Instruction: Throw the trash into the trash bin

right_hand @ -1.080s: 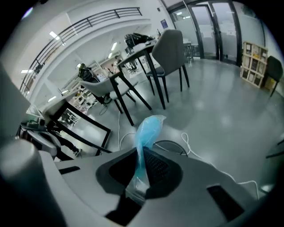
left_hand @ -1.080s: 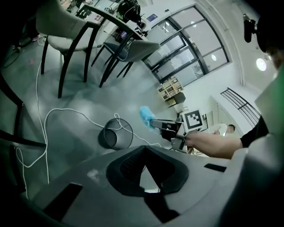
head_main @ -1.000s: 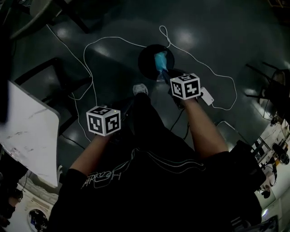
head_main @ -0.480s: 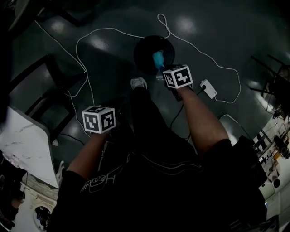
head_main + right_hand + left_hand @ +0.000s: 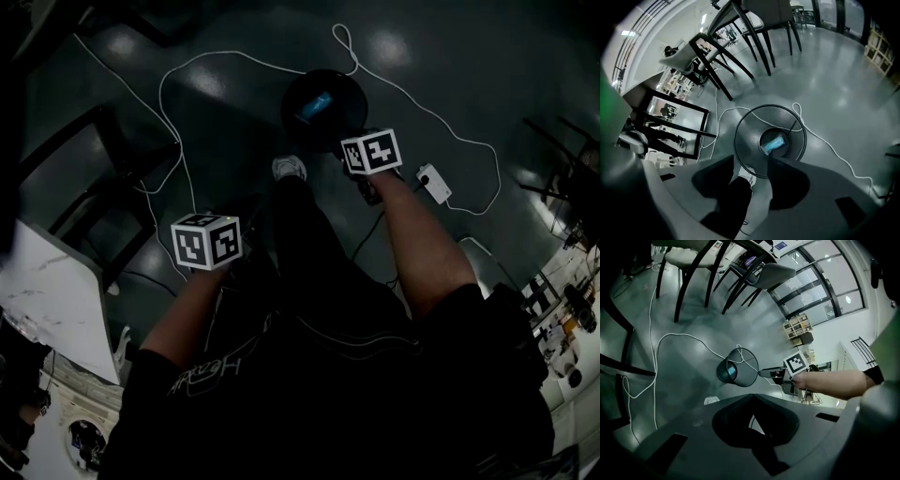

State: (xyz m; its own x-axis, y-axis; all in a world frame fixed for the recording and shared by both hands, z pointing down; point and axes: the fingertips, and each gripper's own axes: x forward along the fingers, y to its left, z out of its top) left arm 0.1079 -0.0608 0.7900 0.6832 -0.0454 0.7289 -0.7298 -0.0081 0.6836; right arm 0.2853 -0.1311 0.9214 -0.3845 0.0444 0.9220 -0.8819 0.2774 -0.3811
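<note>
In the head view the trash bin (image 5: 349, 94) stands on the floor just ahead of the right gripper (image 5: 367, 155). The blue trash (image 5: 315, 105) lies inside it, while the left gripper (image 5: 206, 242) hangs well apart, nearer the person's body. In the left gripper view that gripper's fingers (image 5: 726, 420) are pressed together with nothing between them, and the bin sits off ahead with the right gripper at its rim. In the right gripper view the fingers (image 5: 792, 183) have just been opening and stand spread and empty. The trash rests flat on the bin's bottom directly beyond them, its long axis running diagonally. A white cable (image 5: 799, 115) drapes across the rim. The drop looks done, so the right hand, the nearer one, probably only needs lifting clear.
</note>
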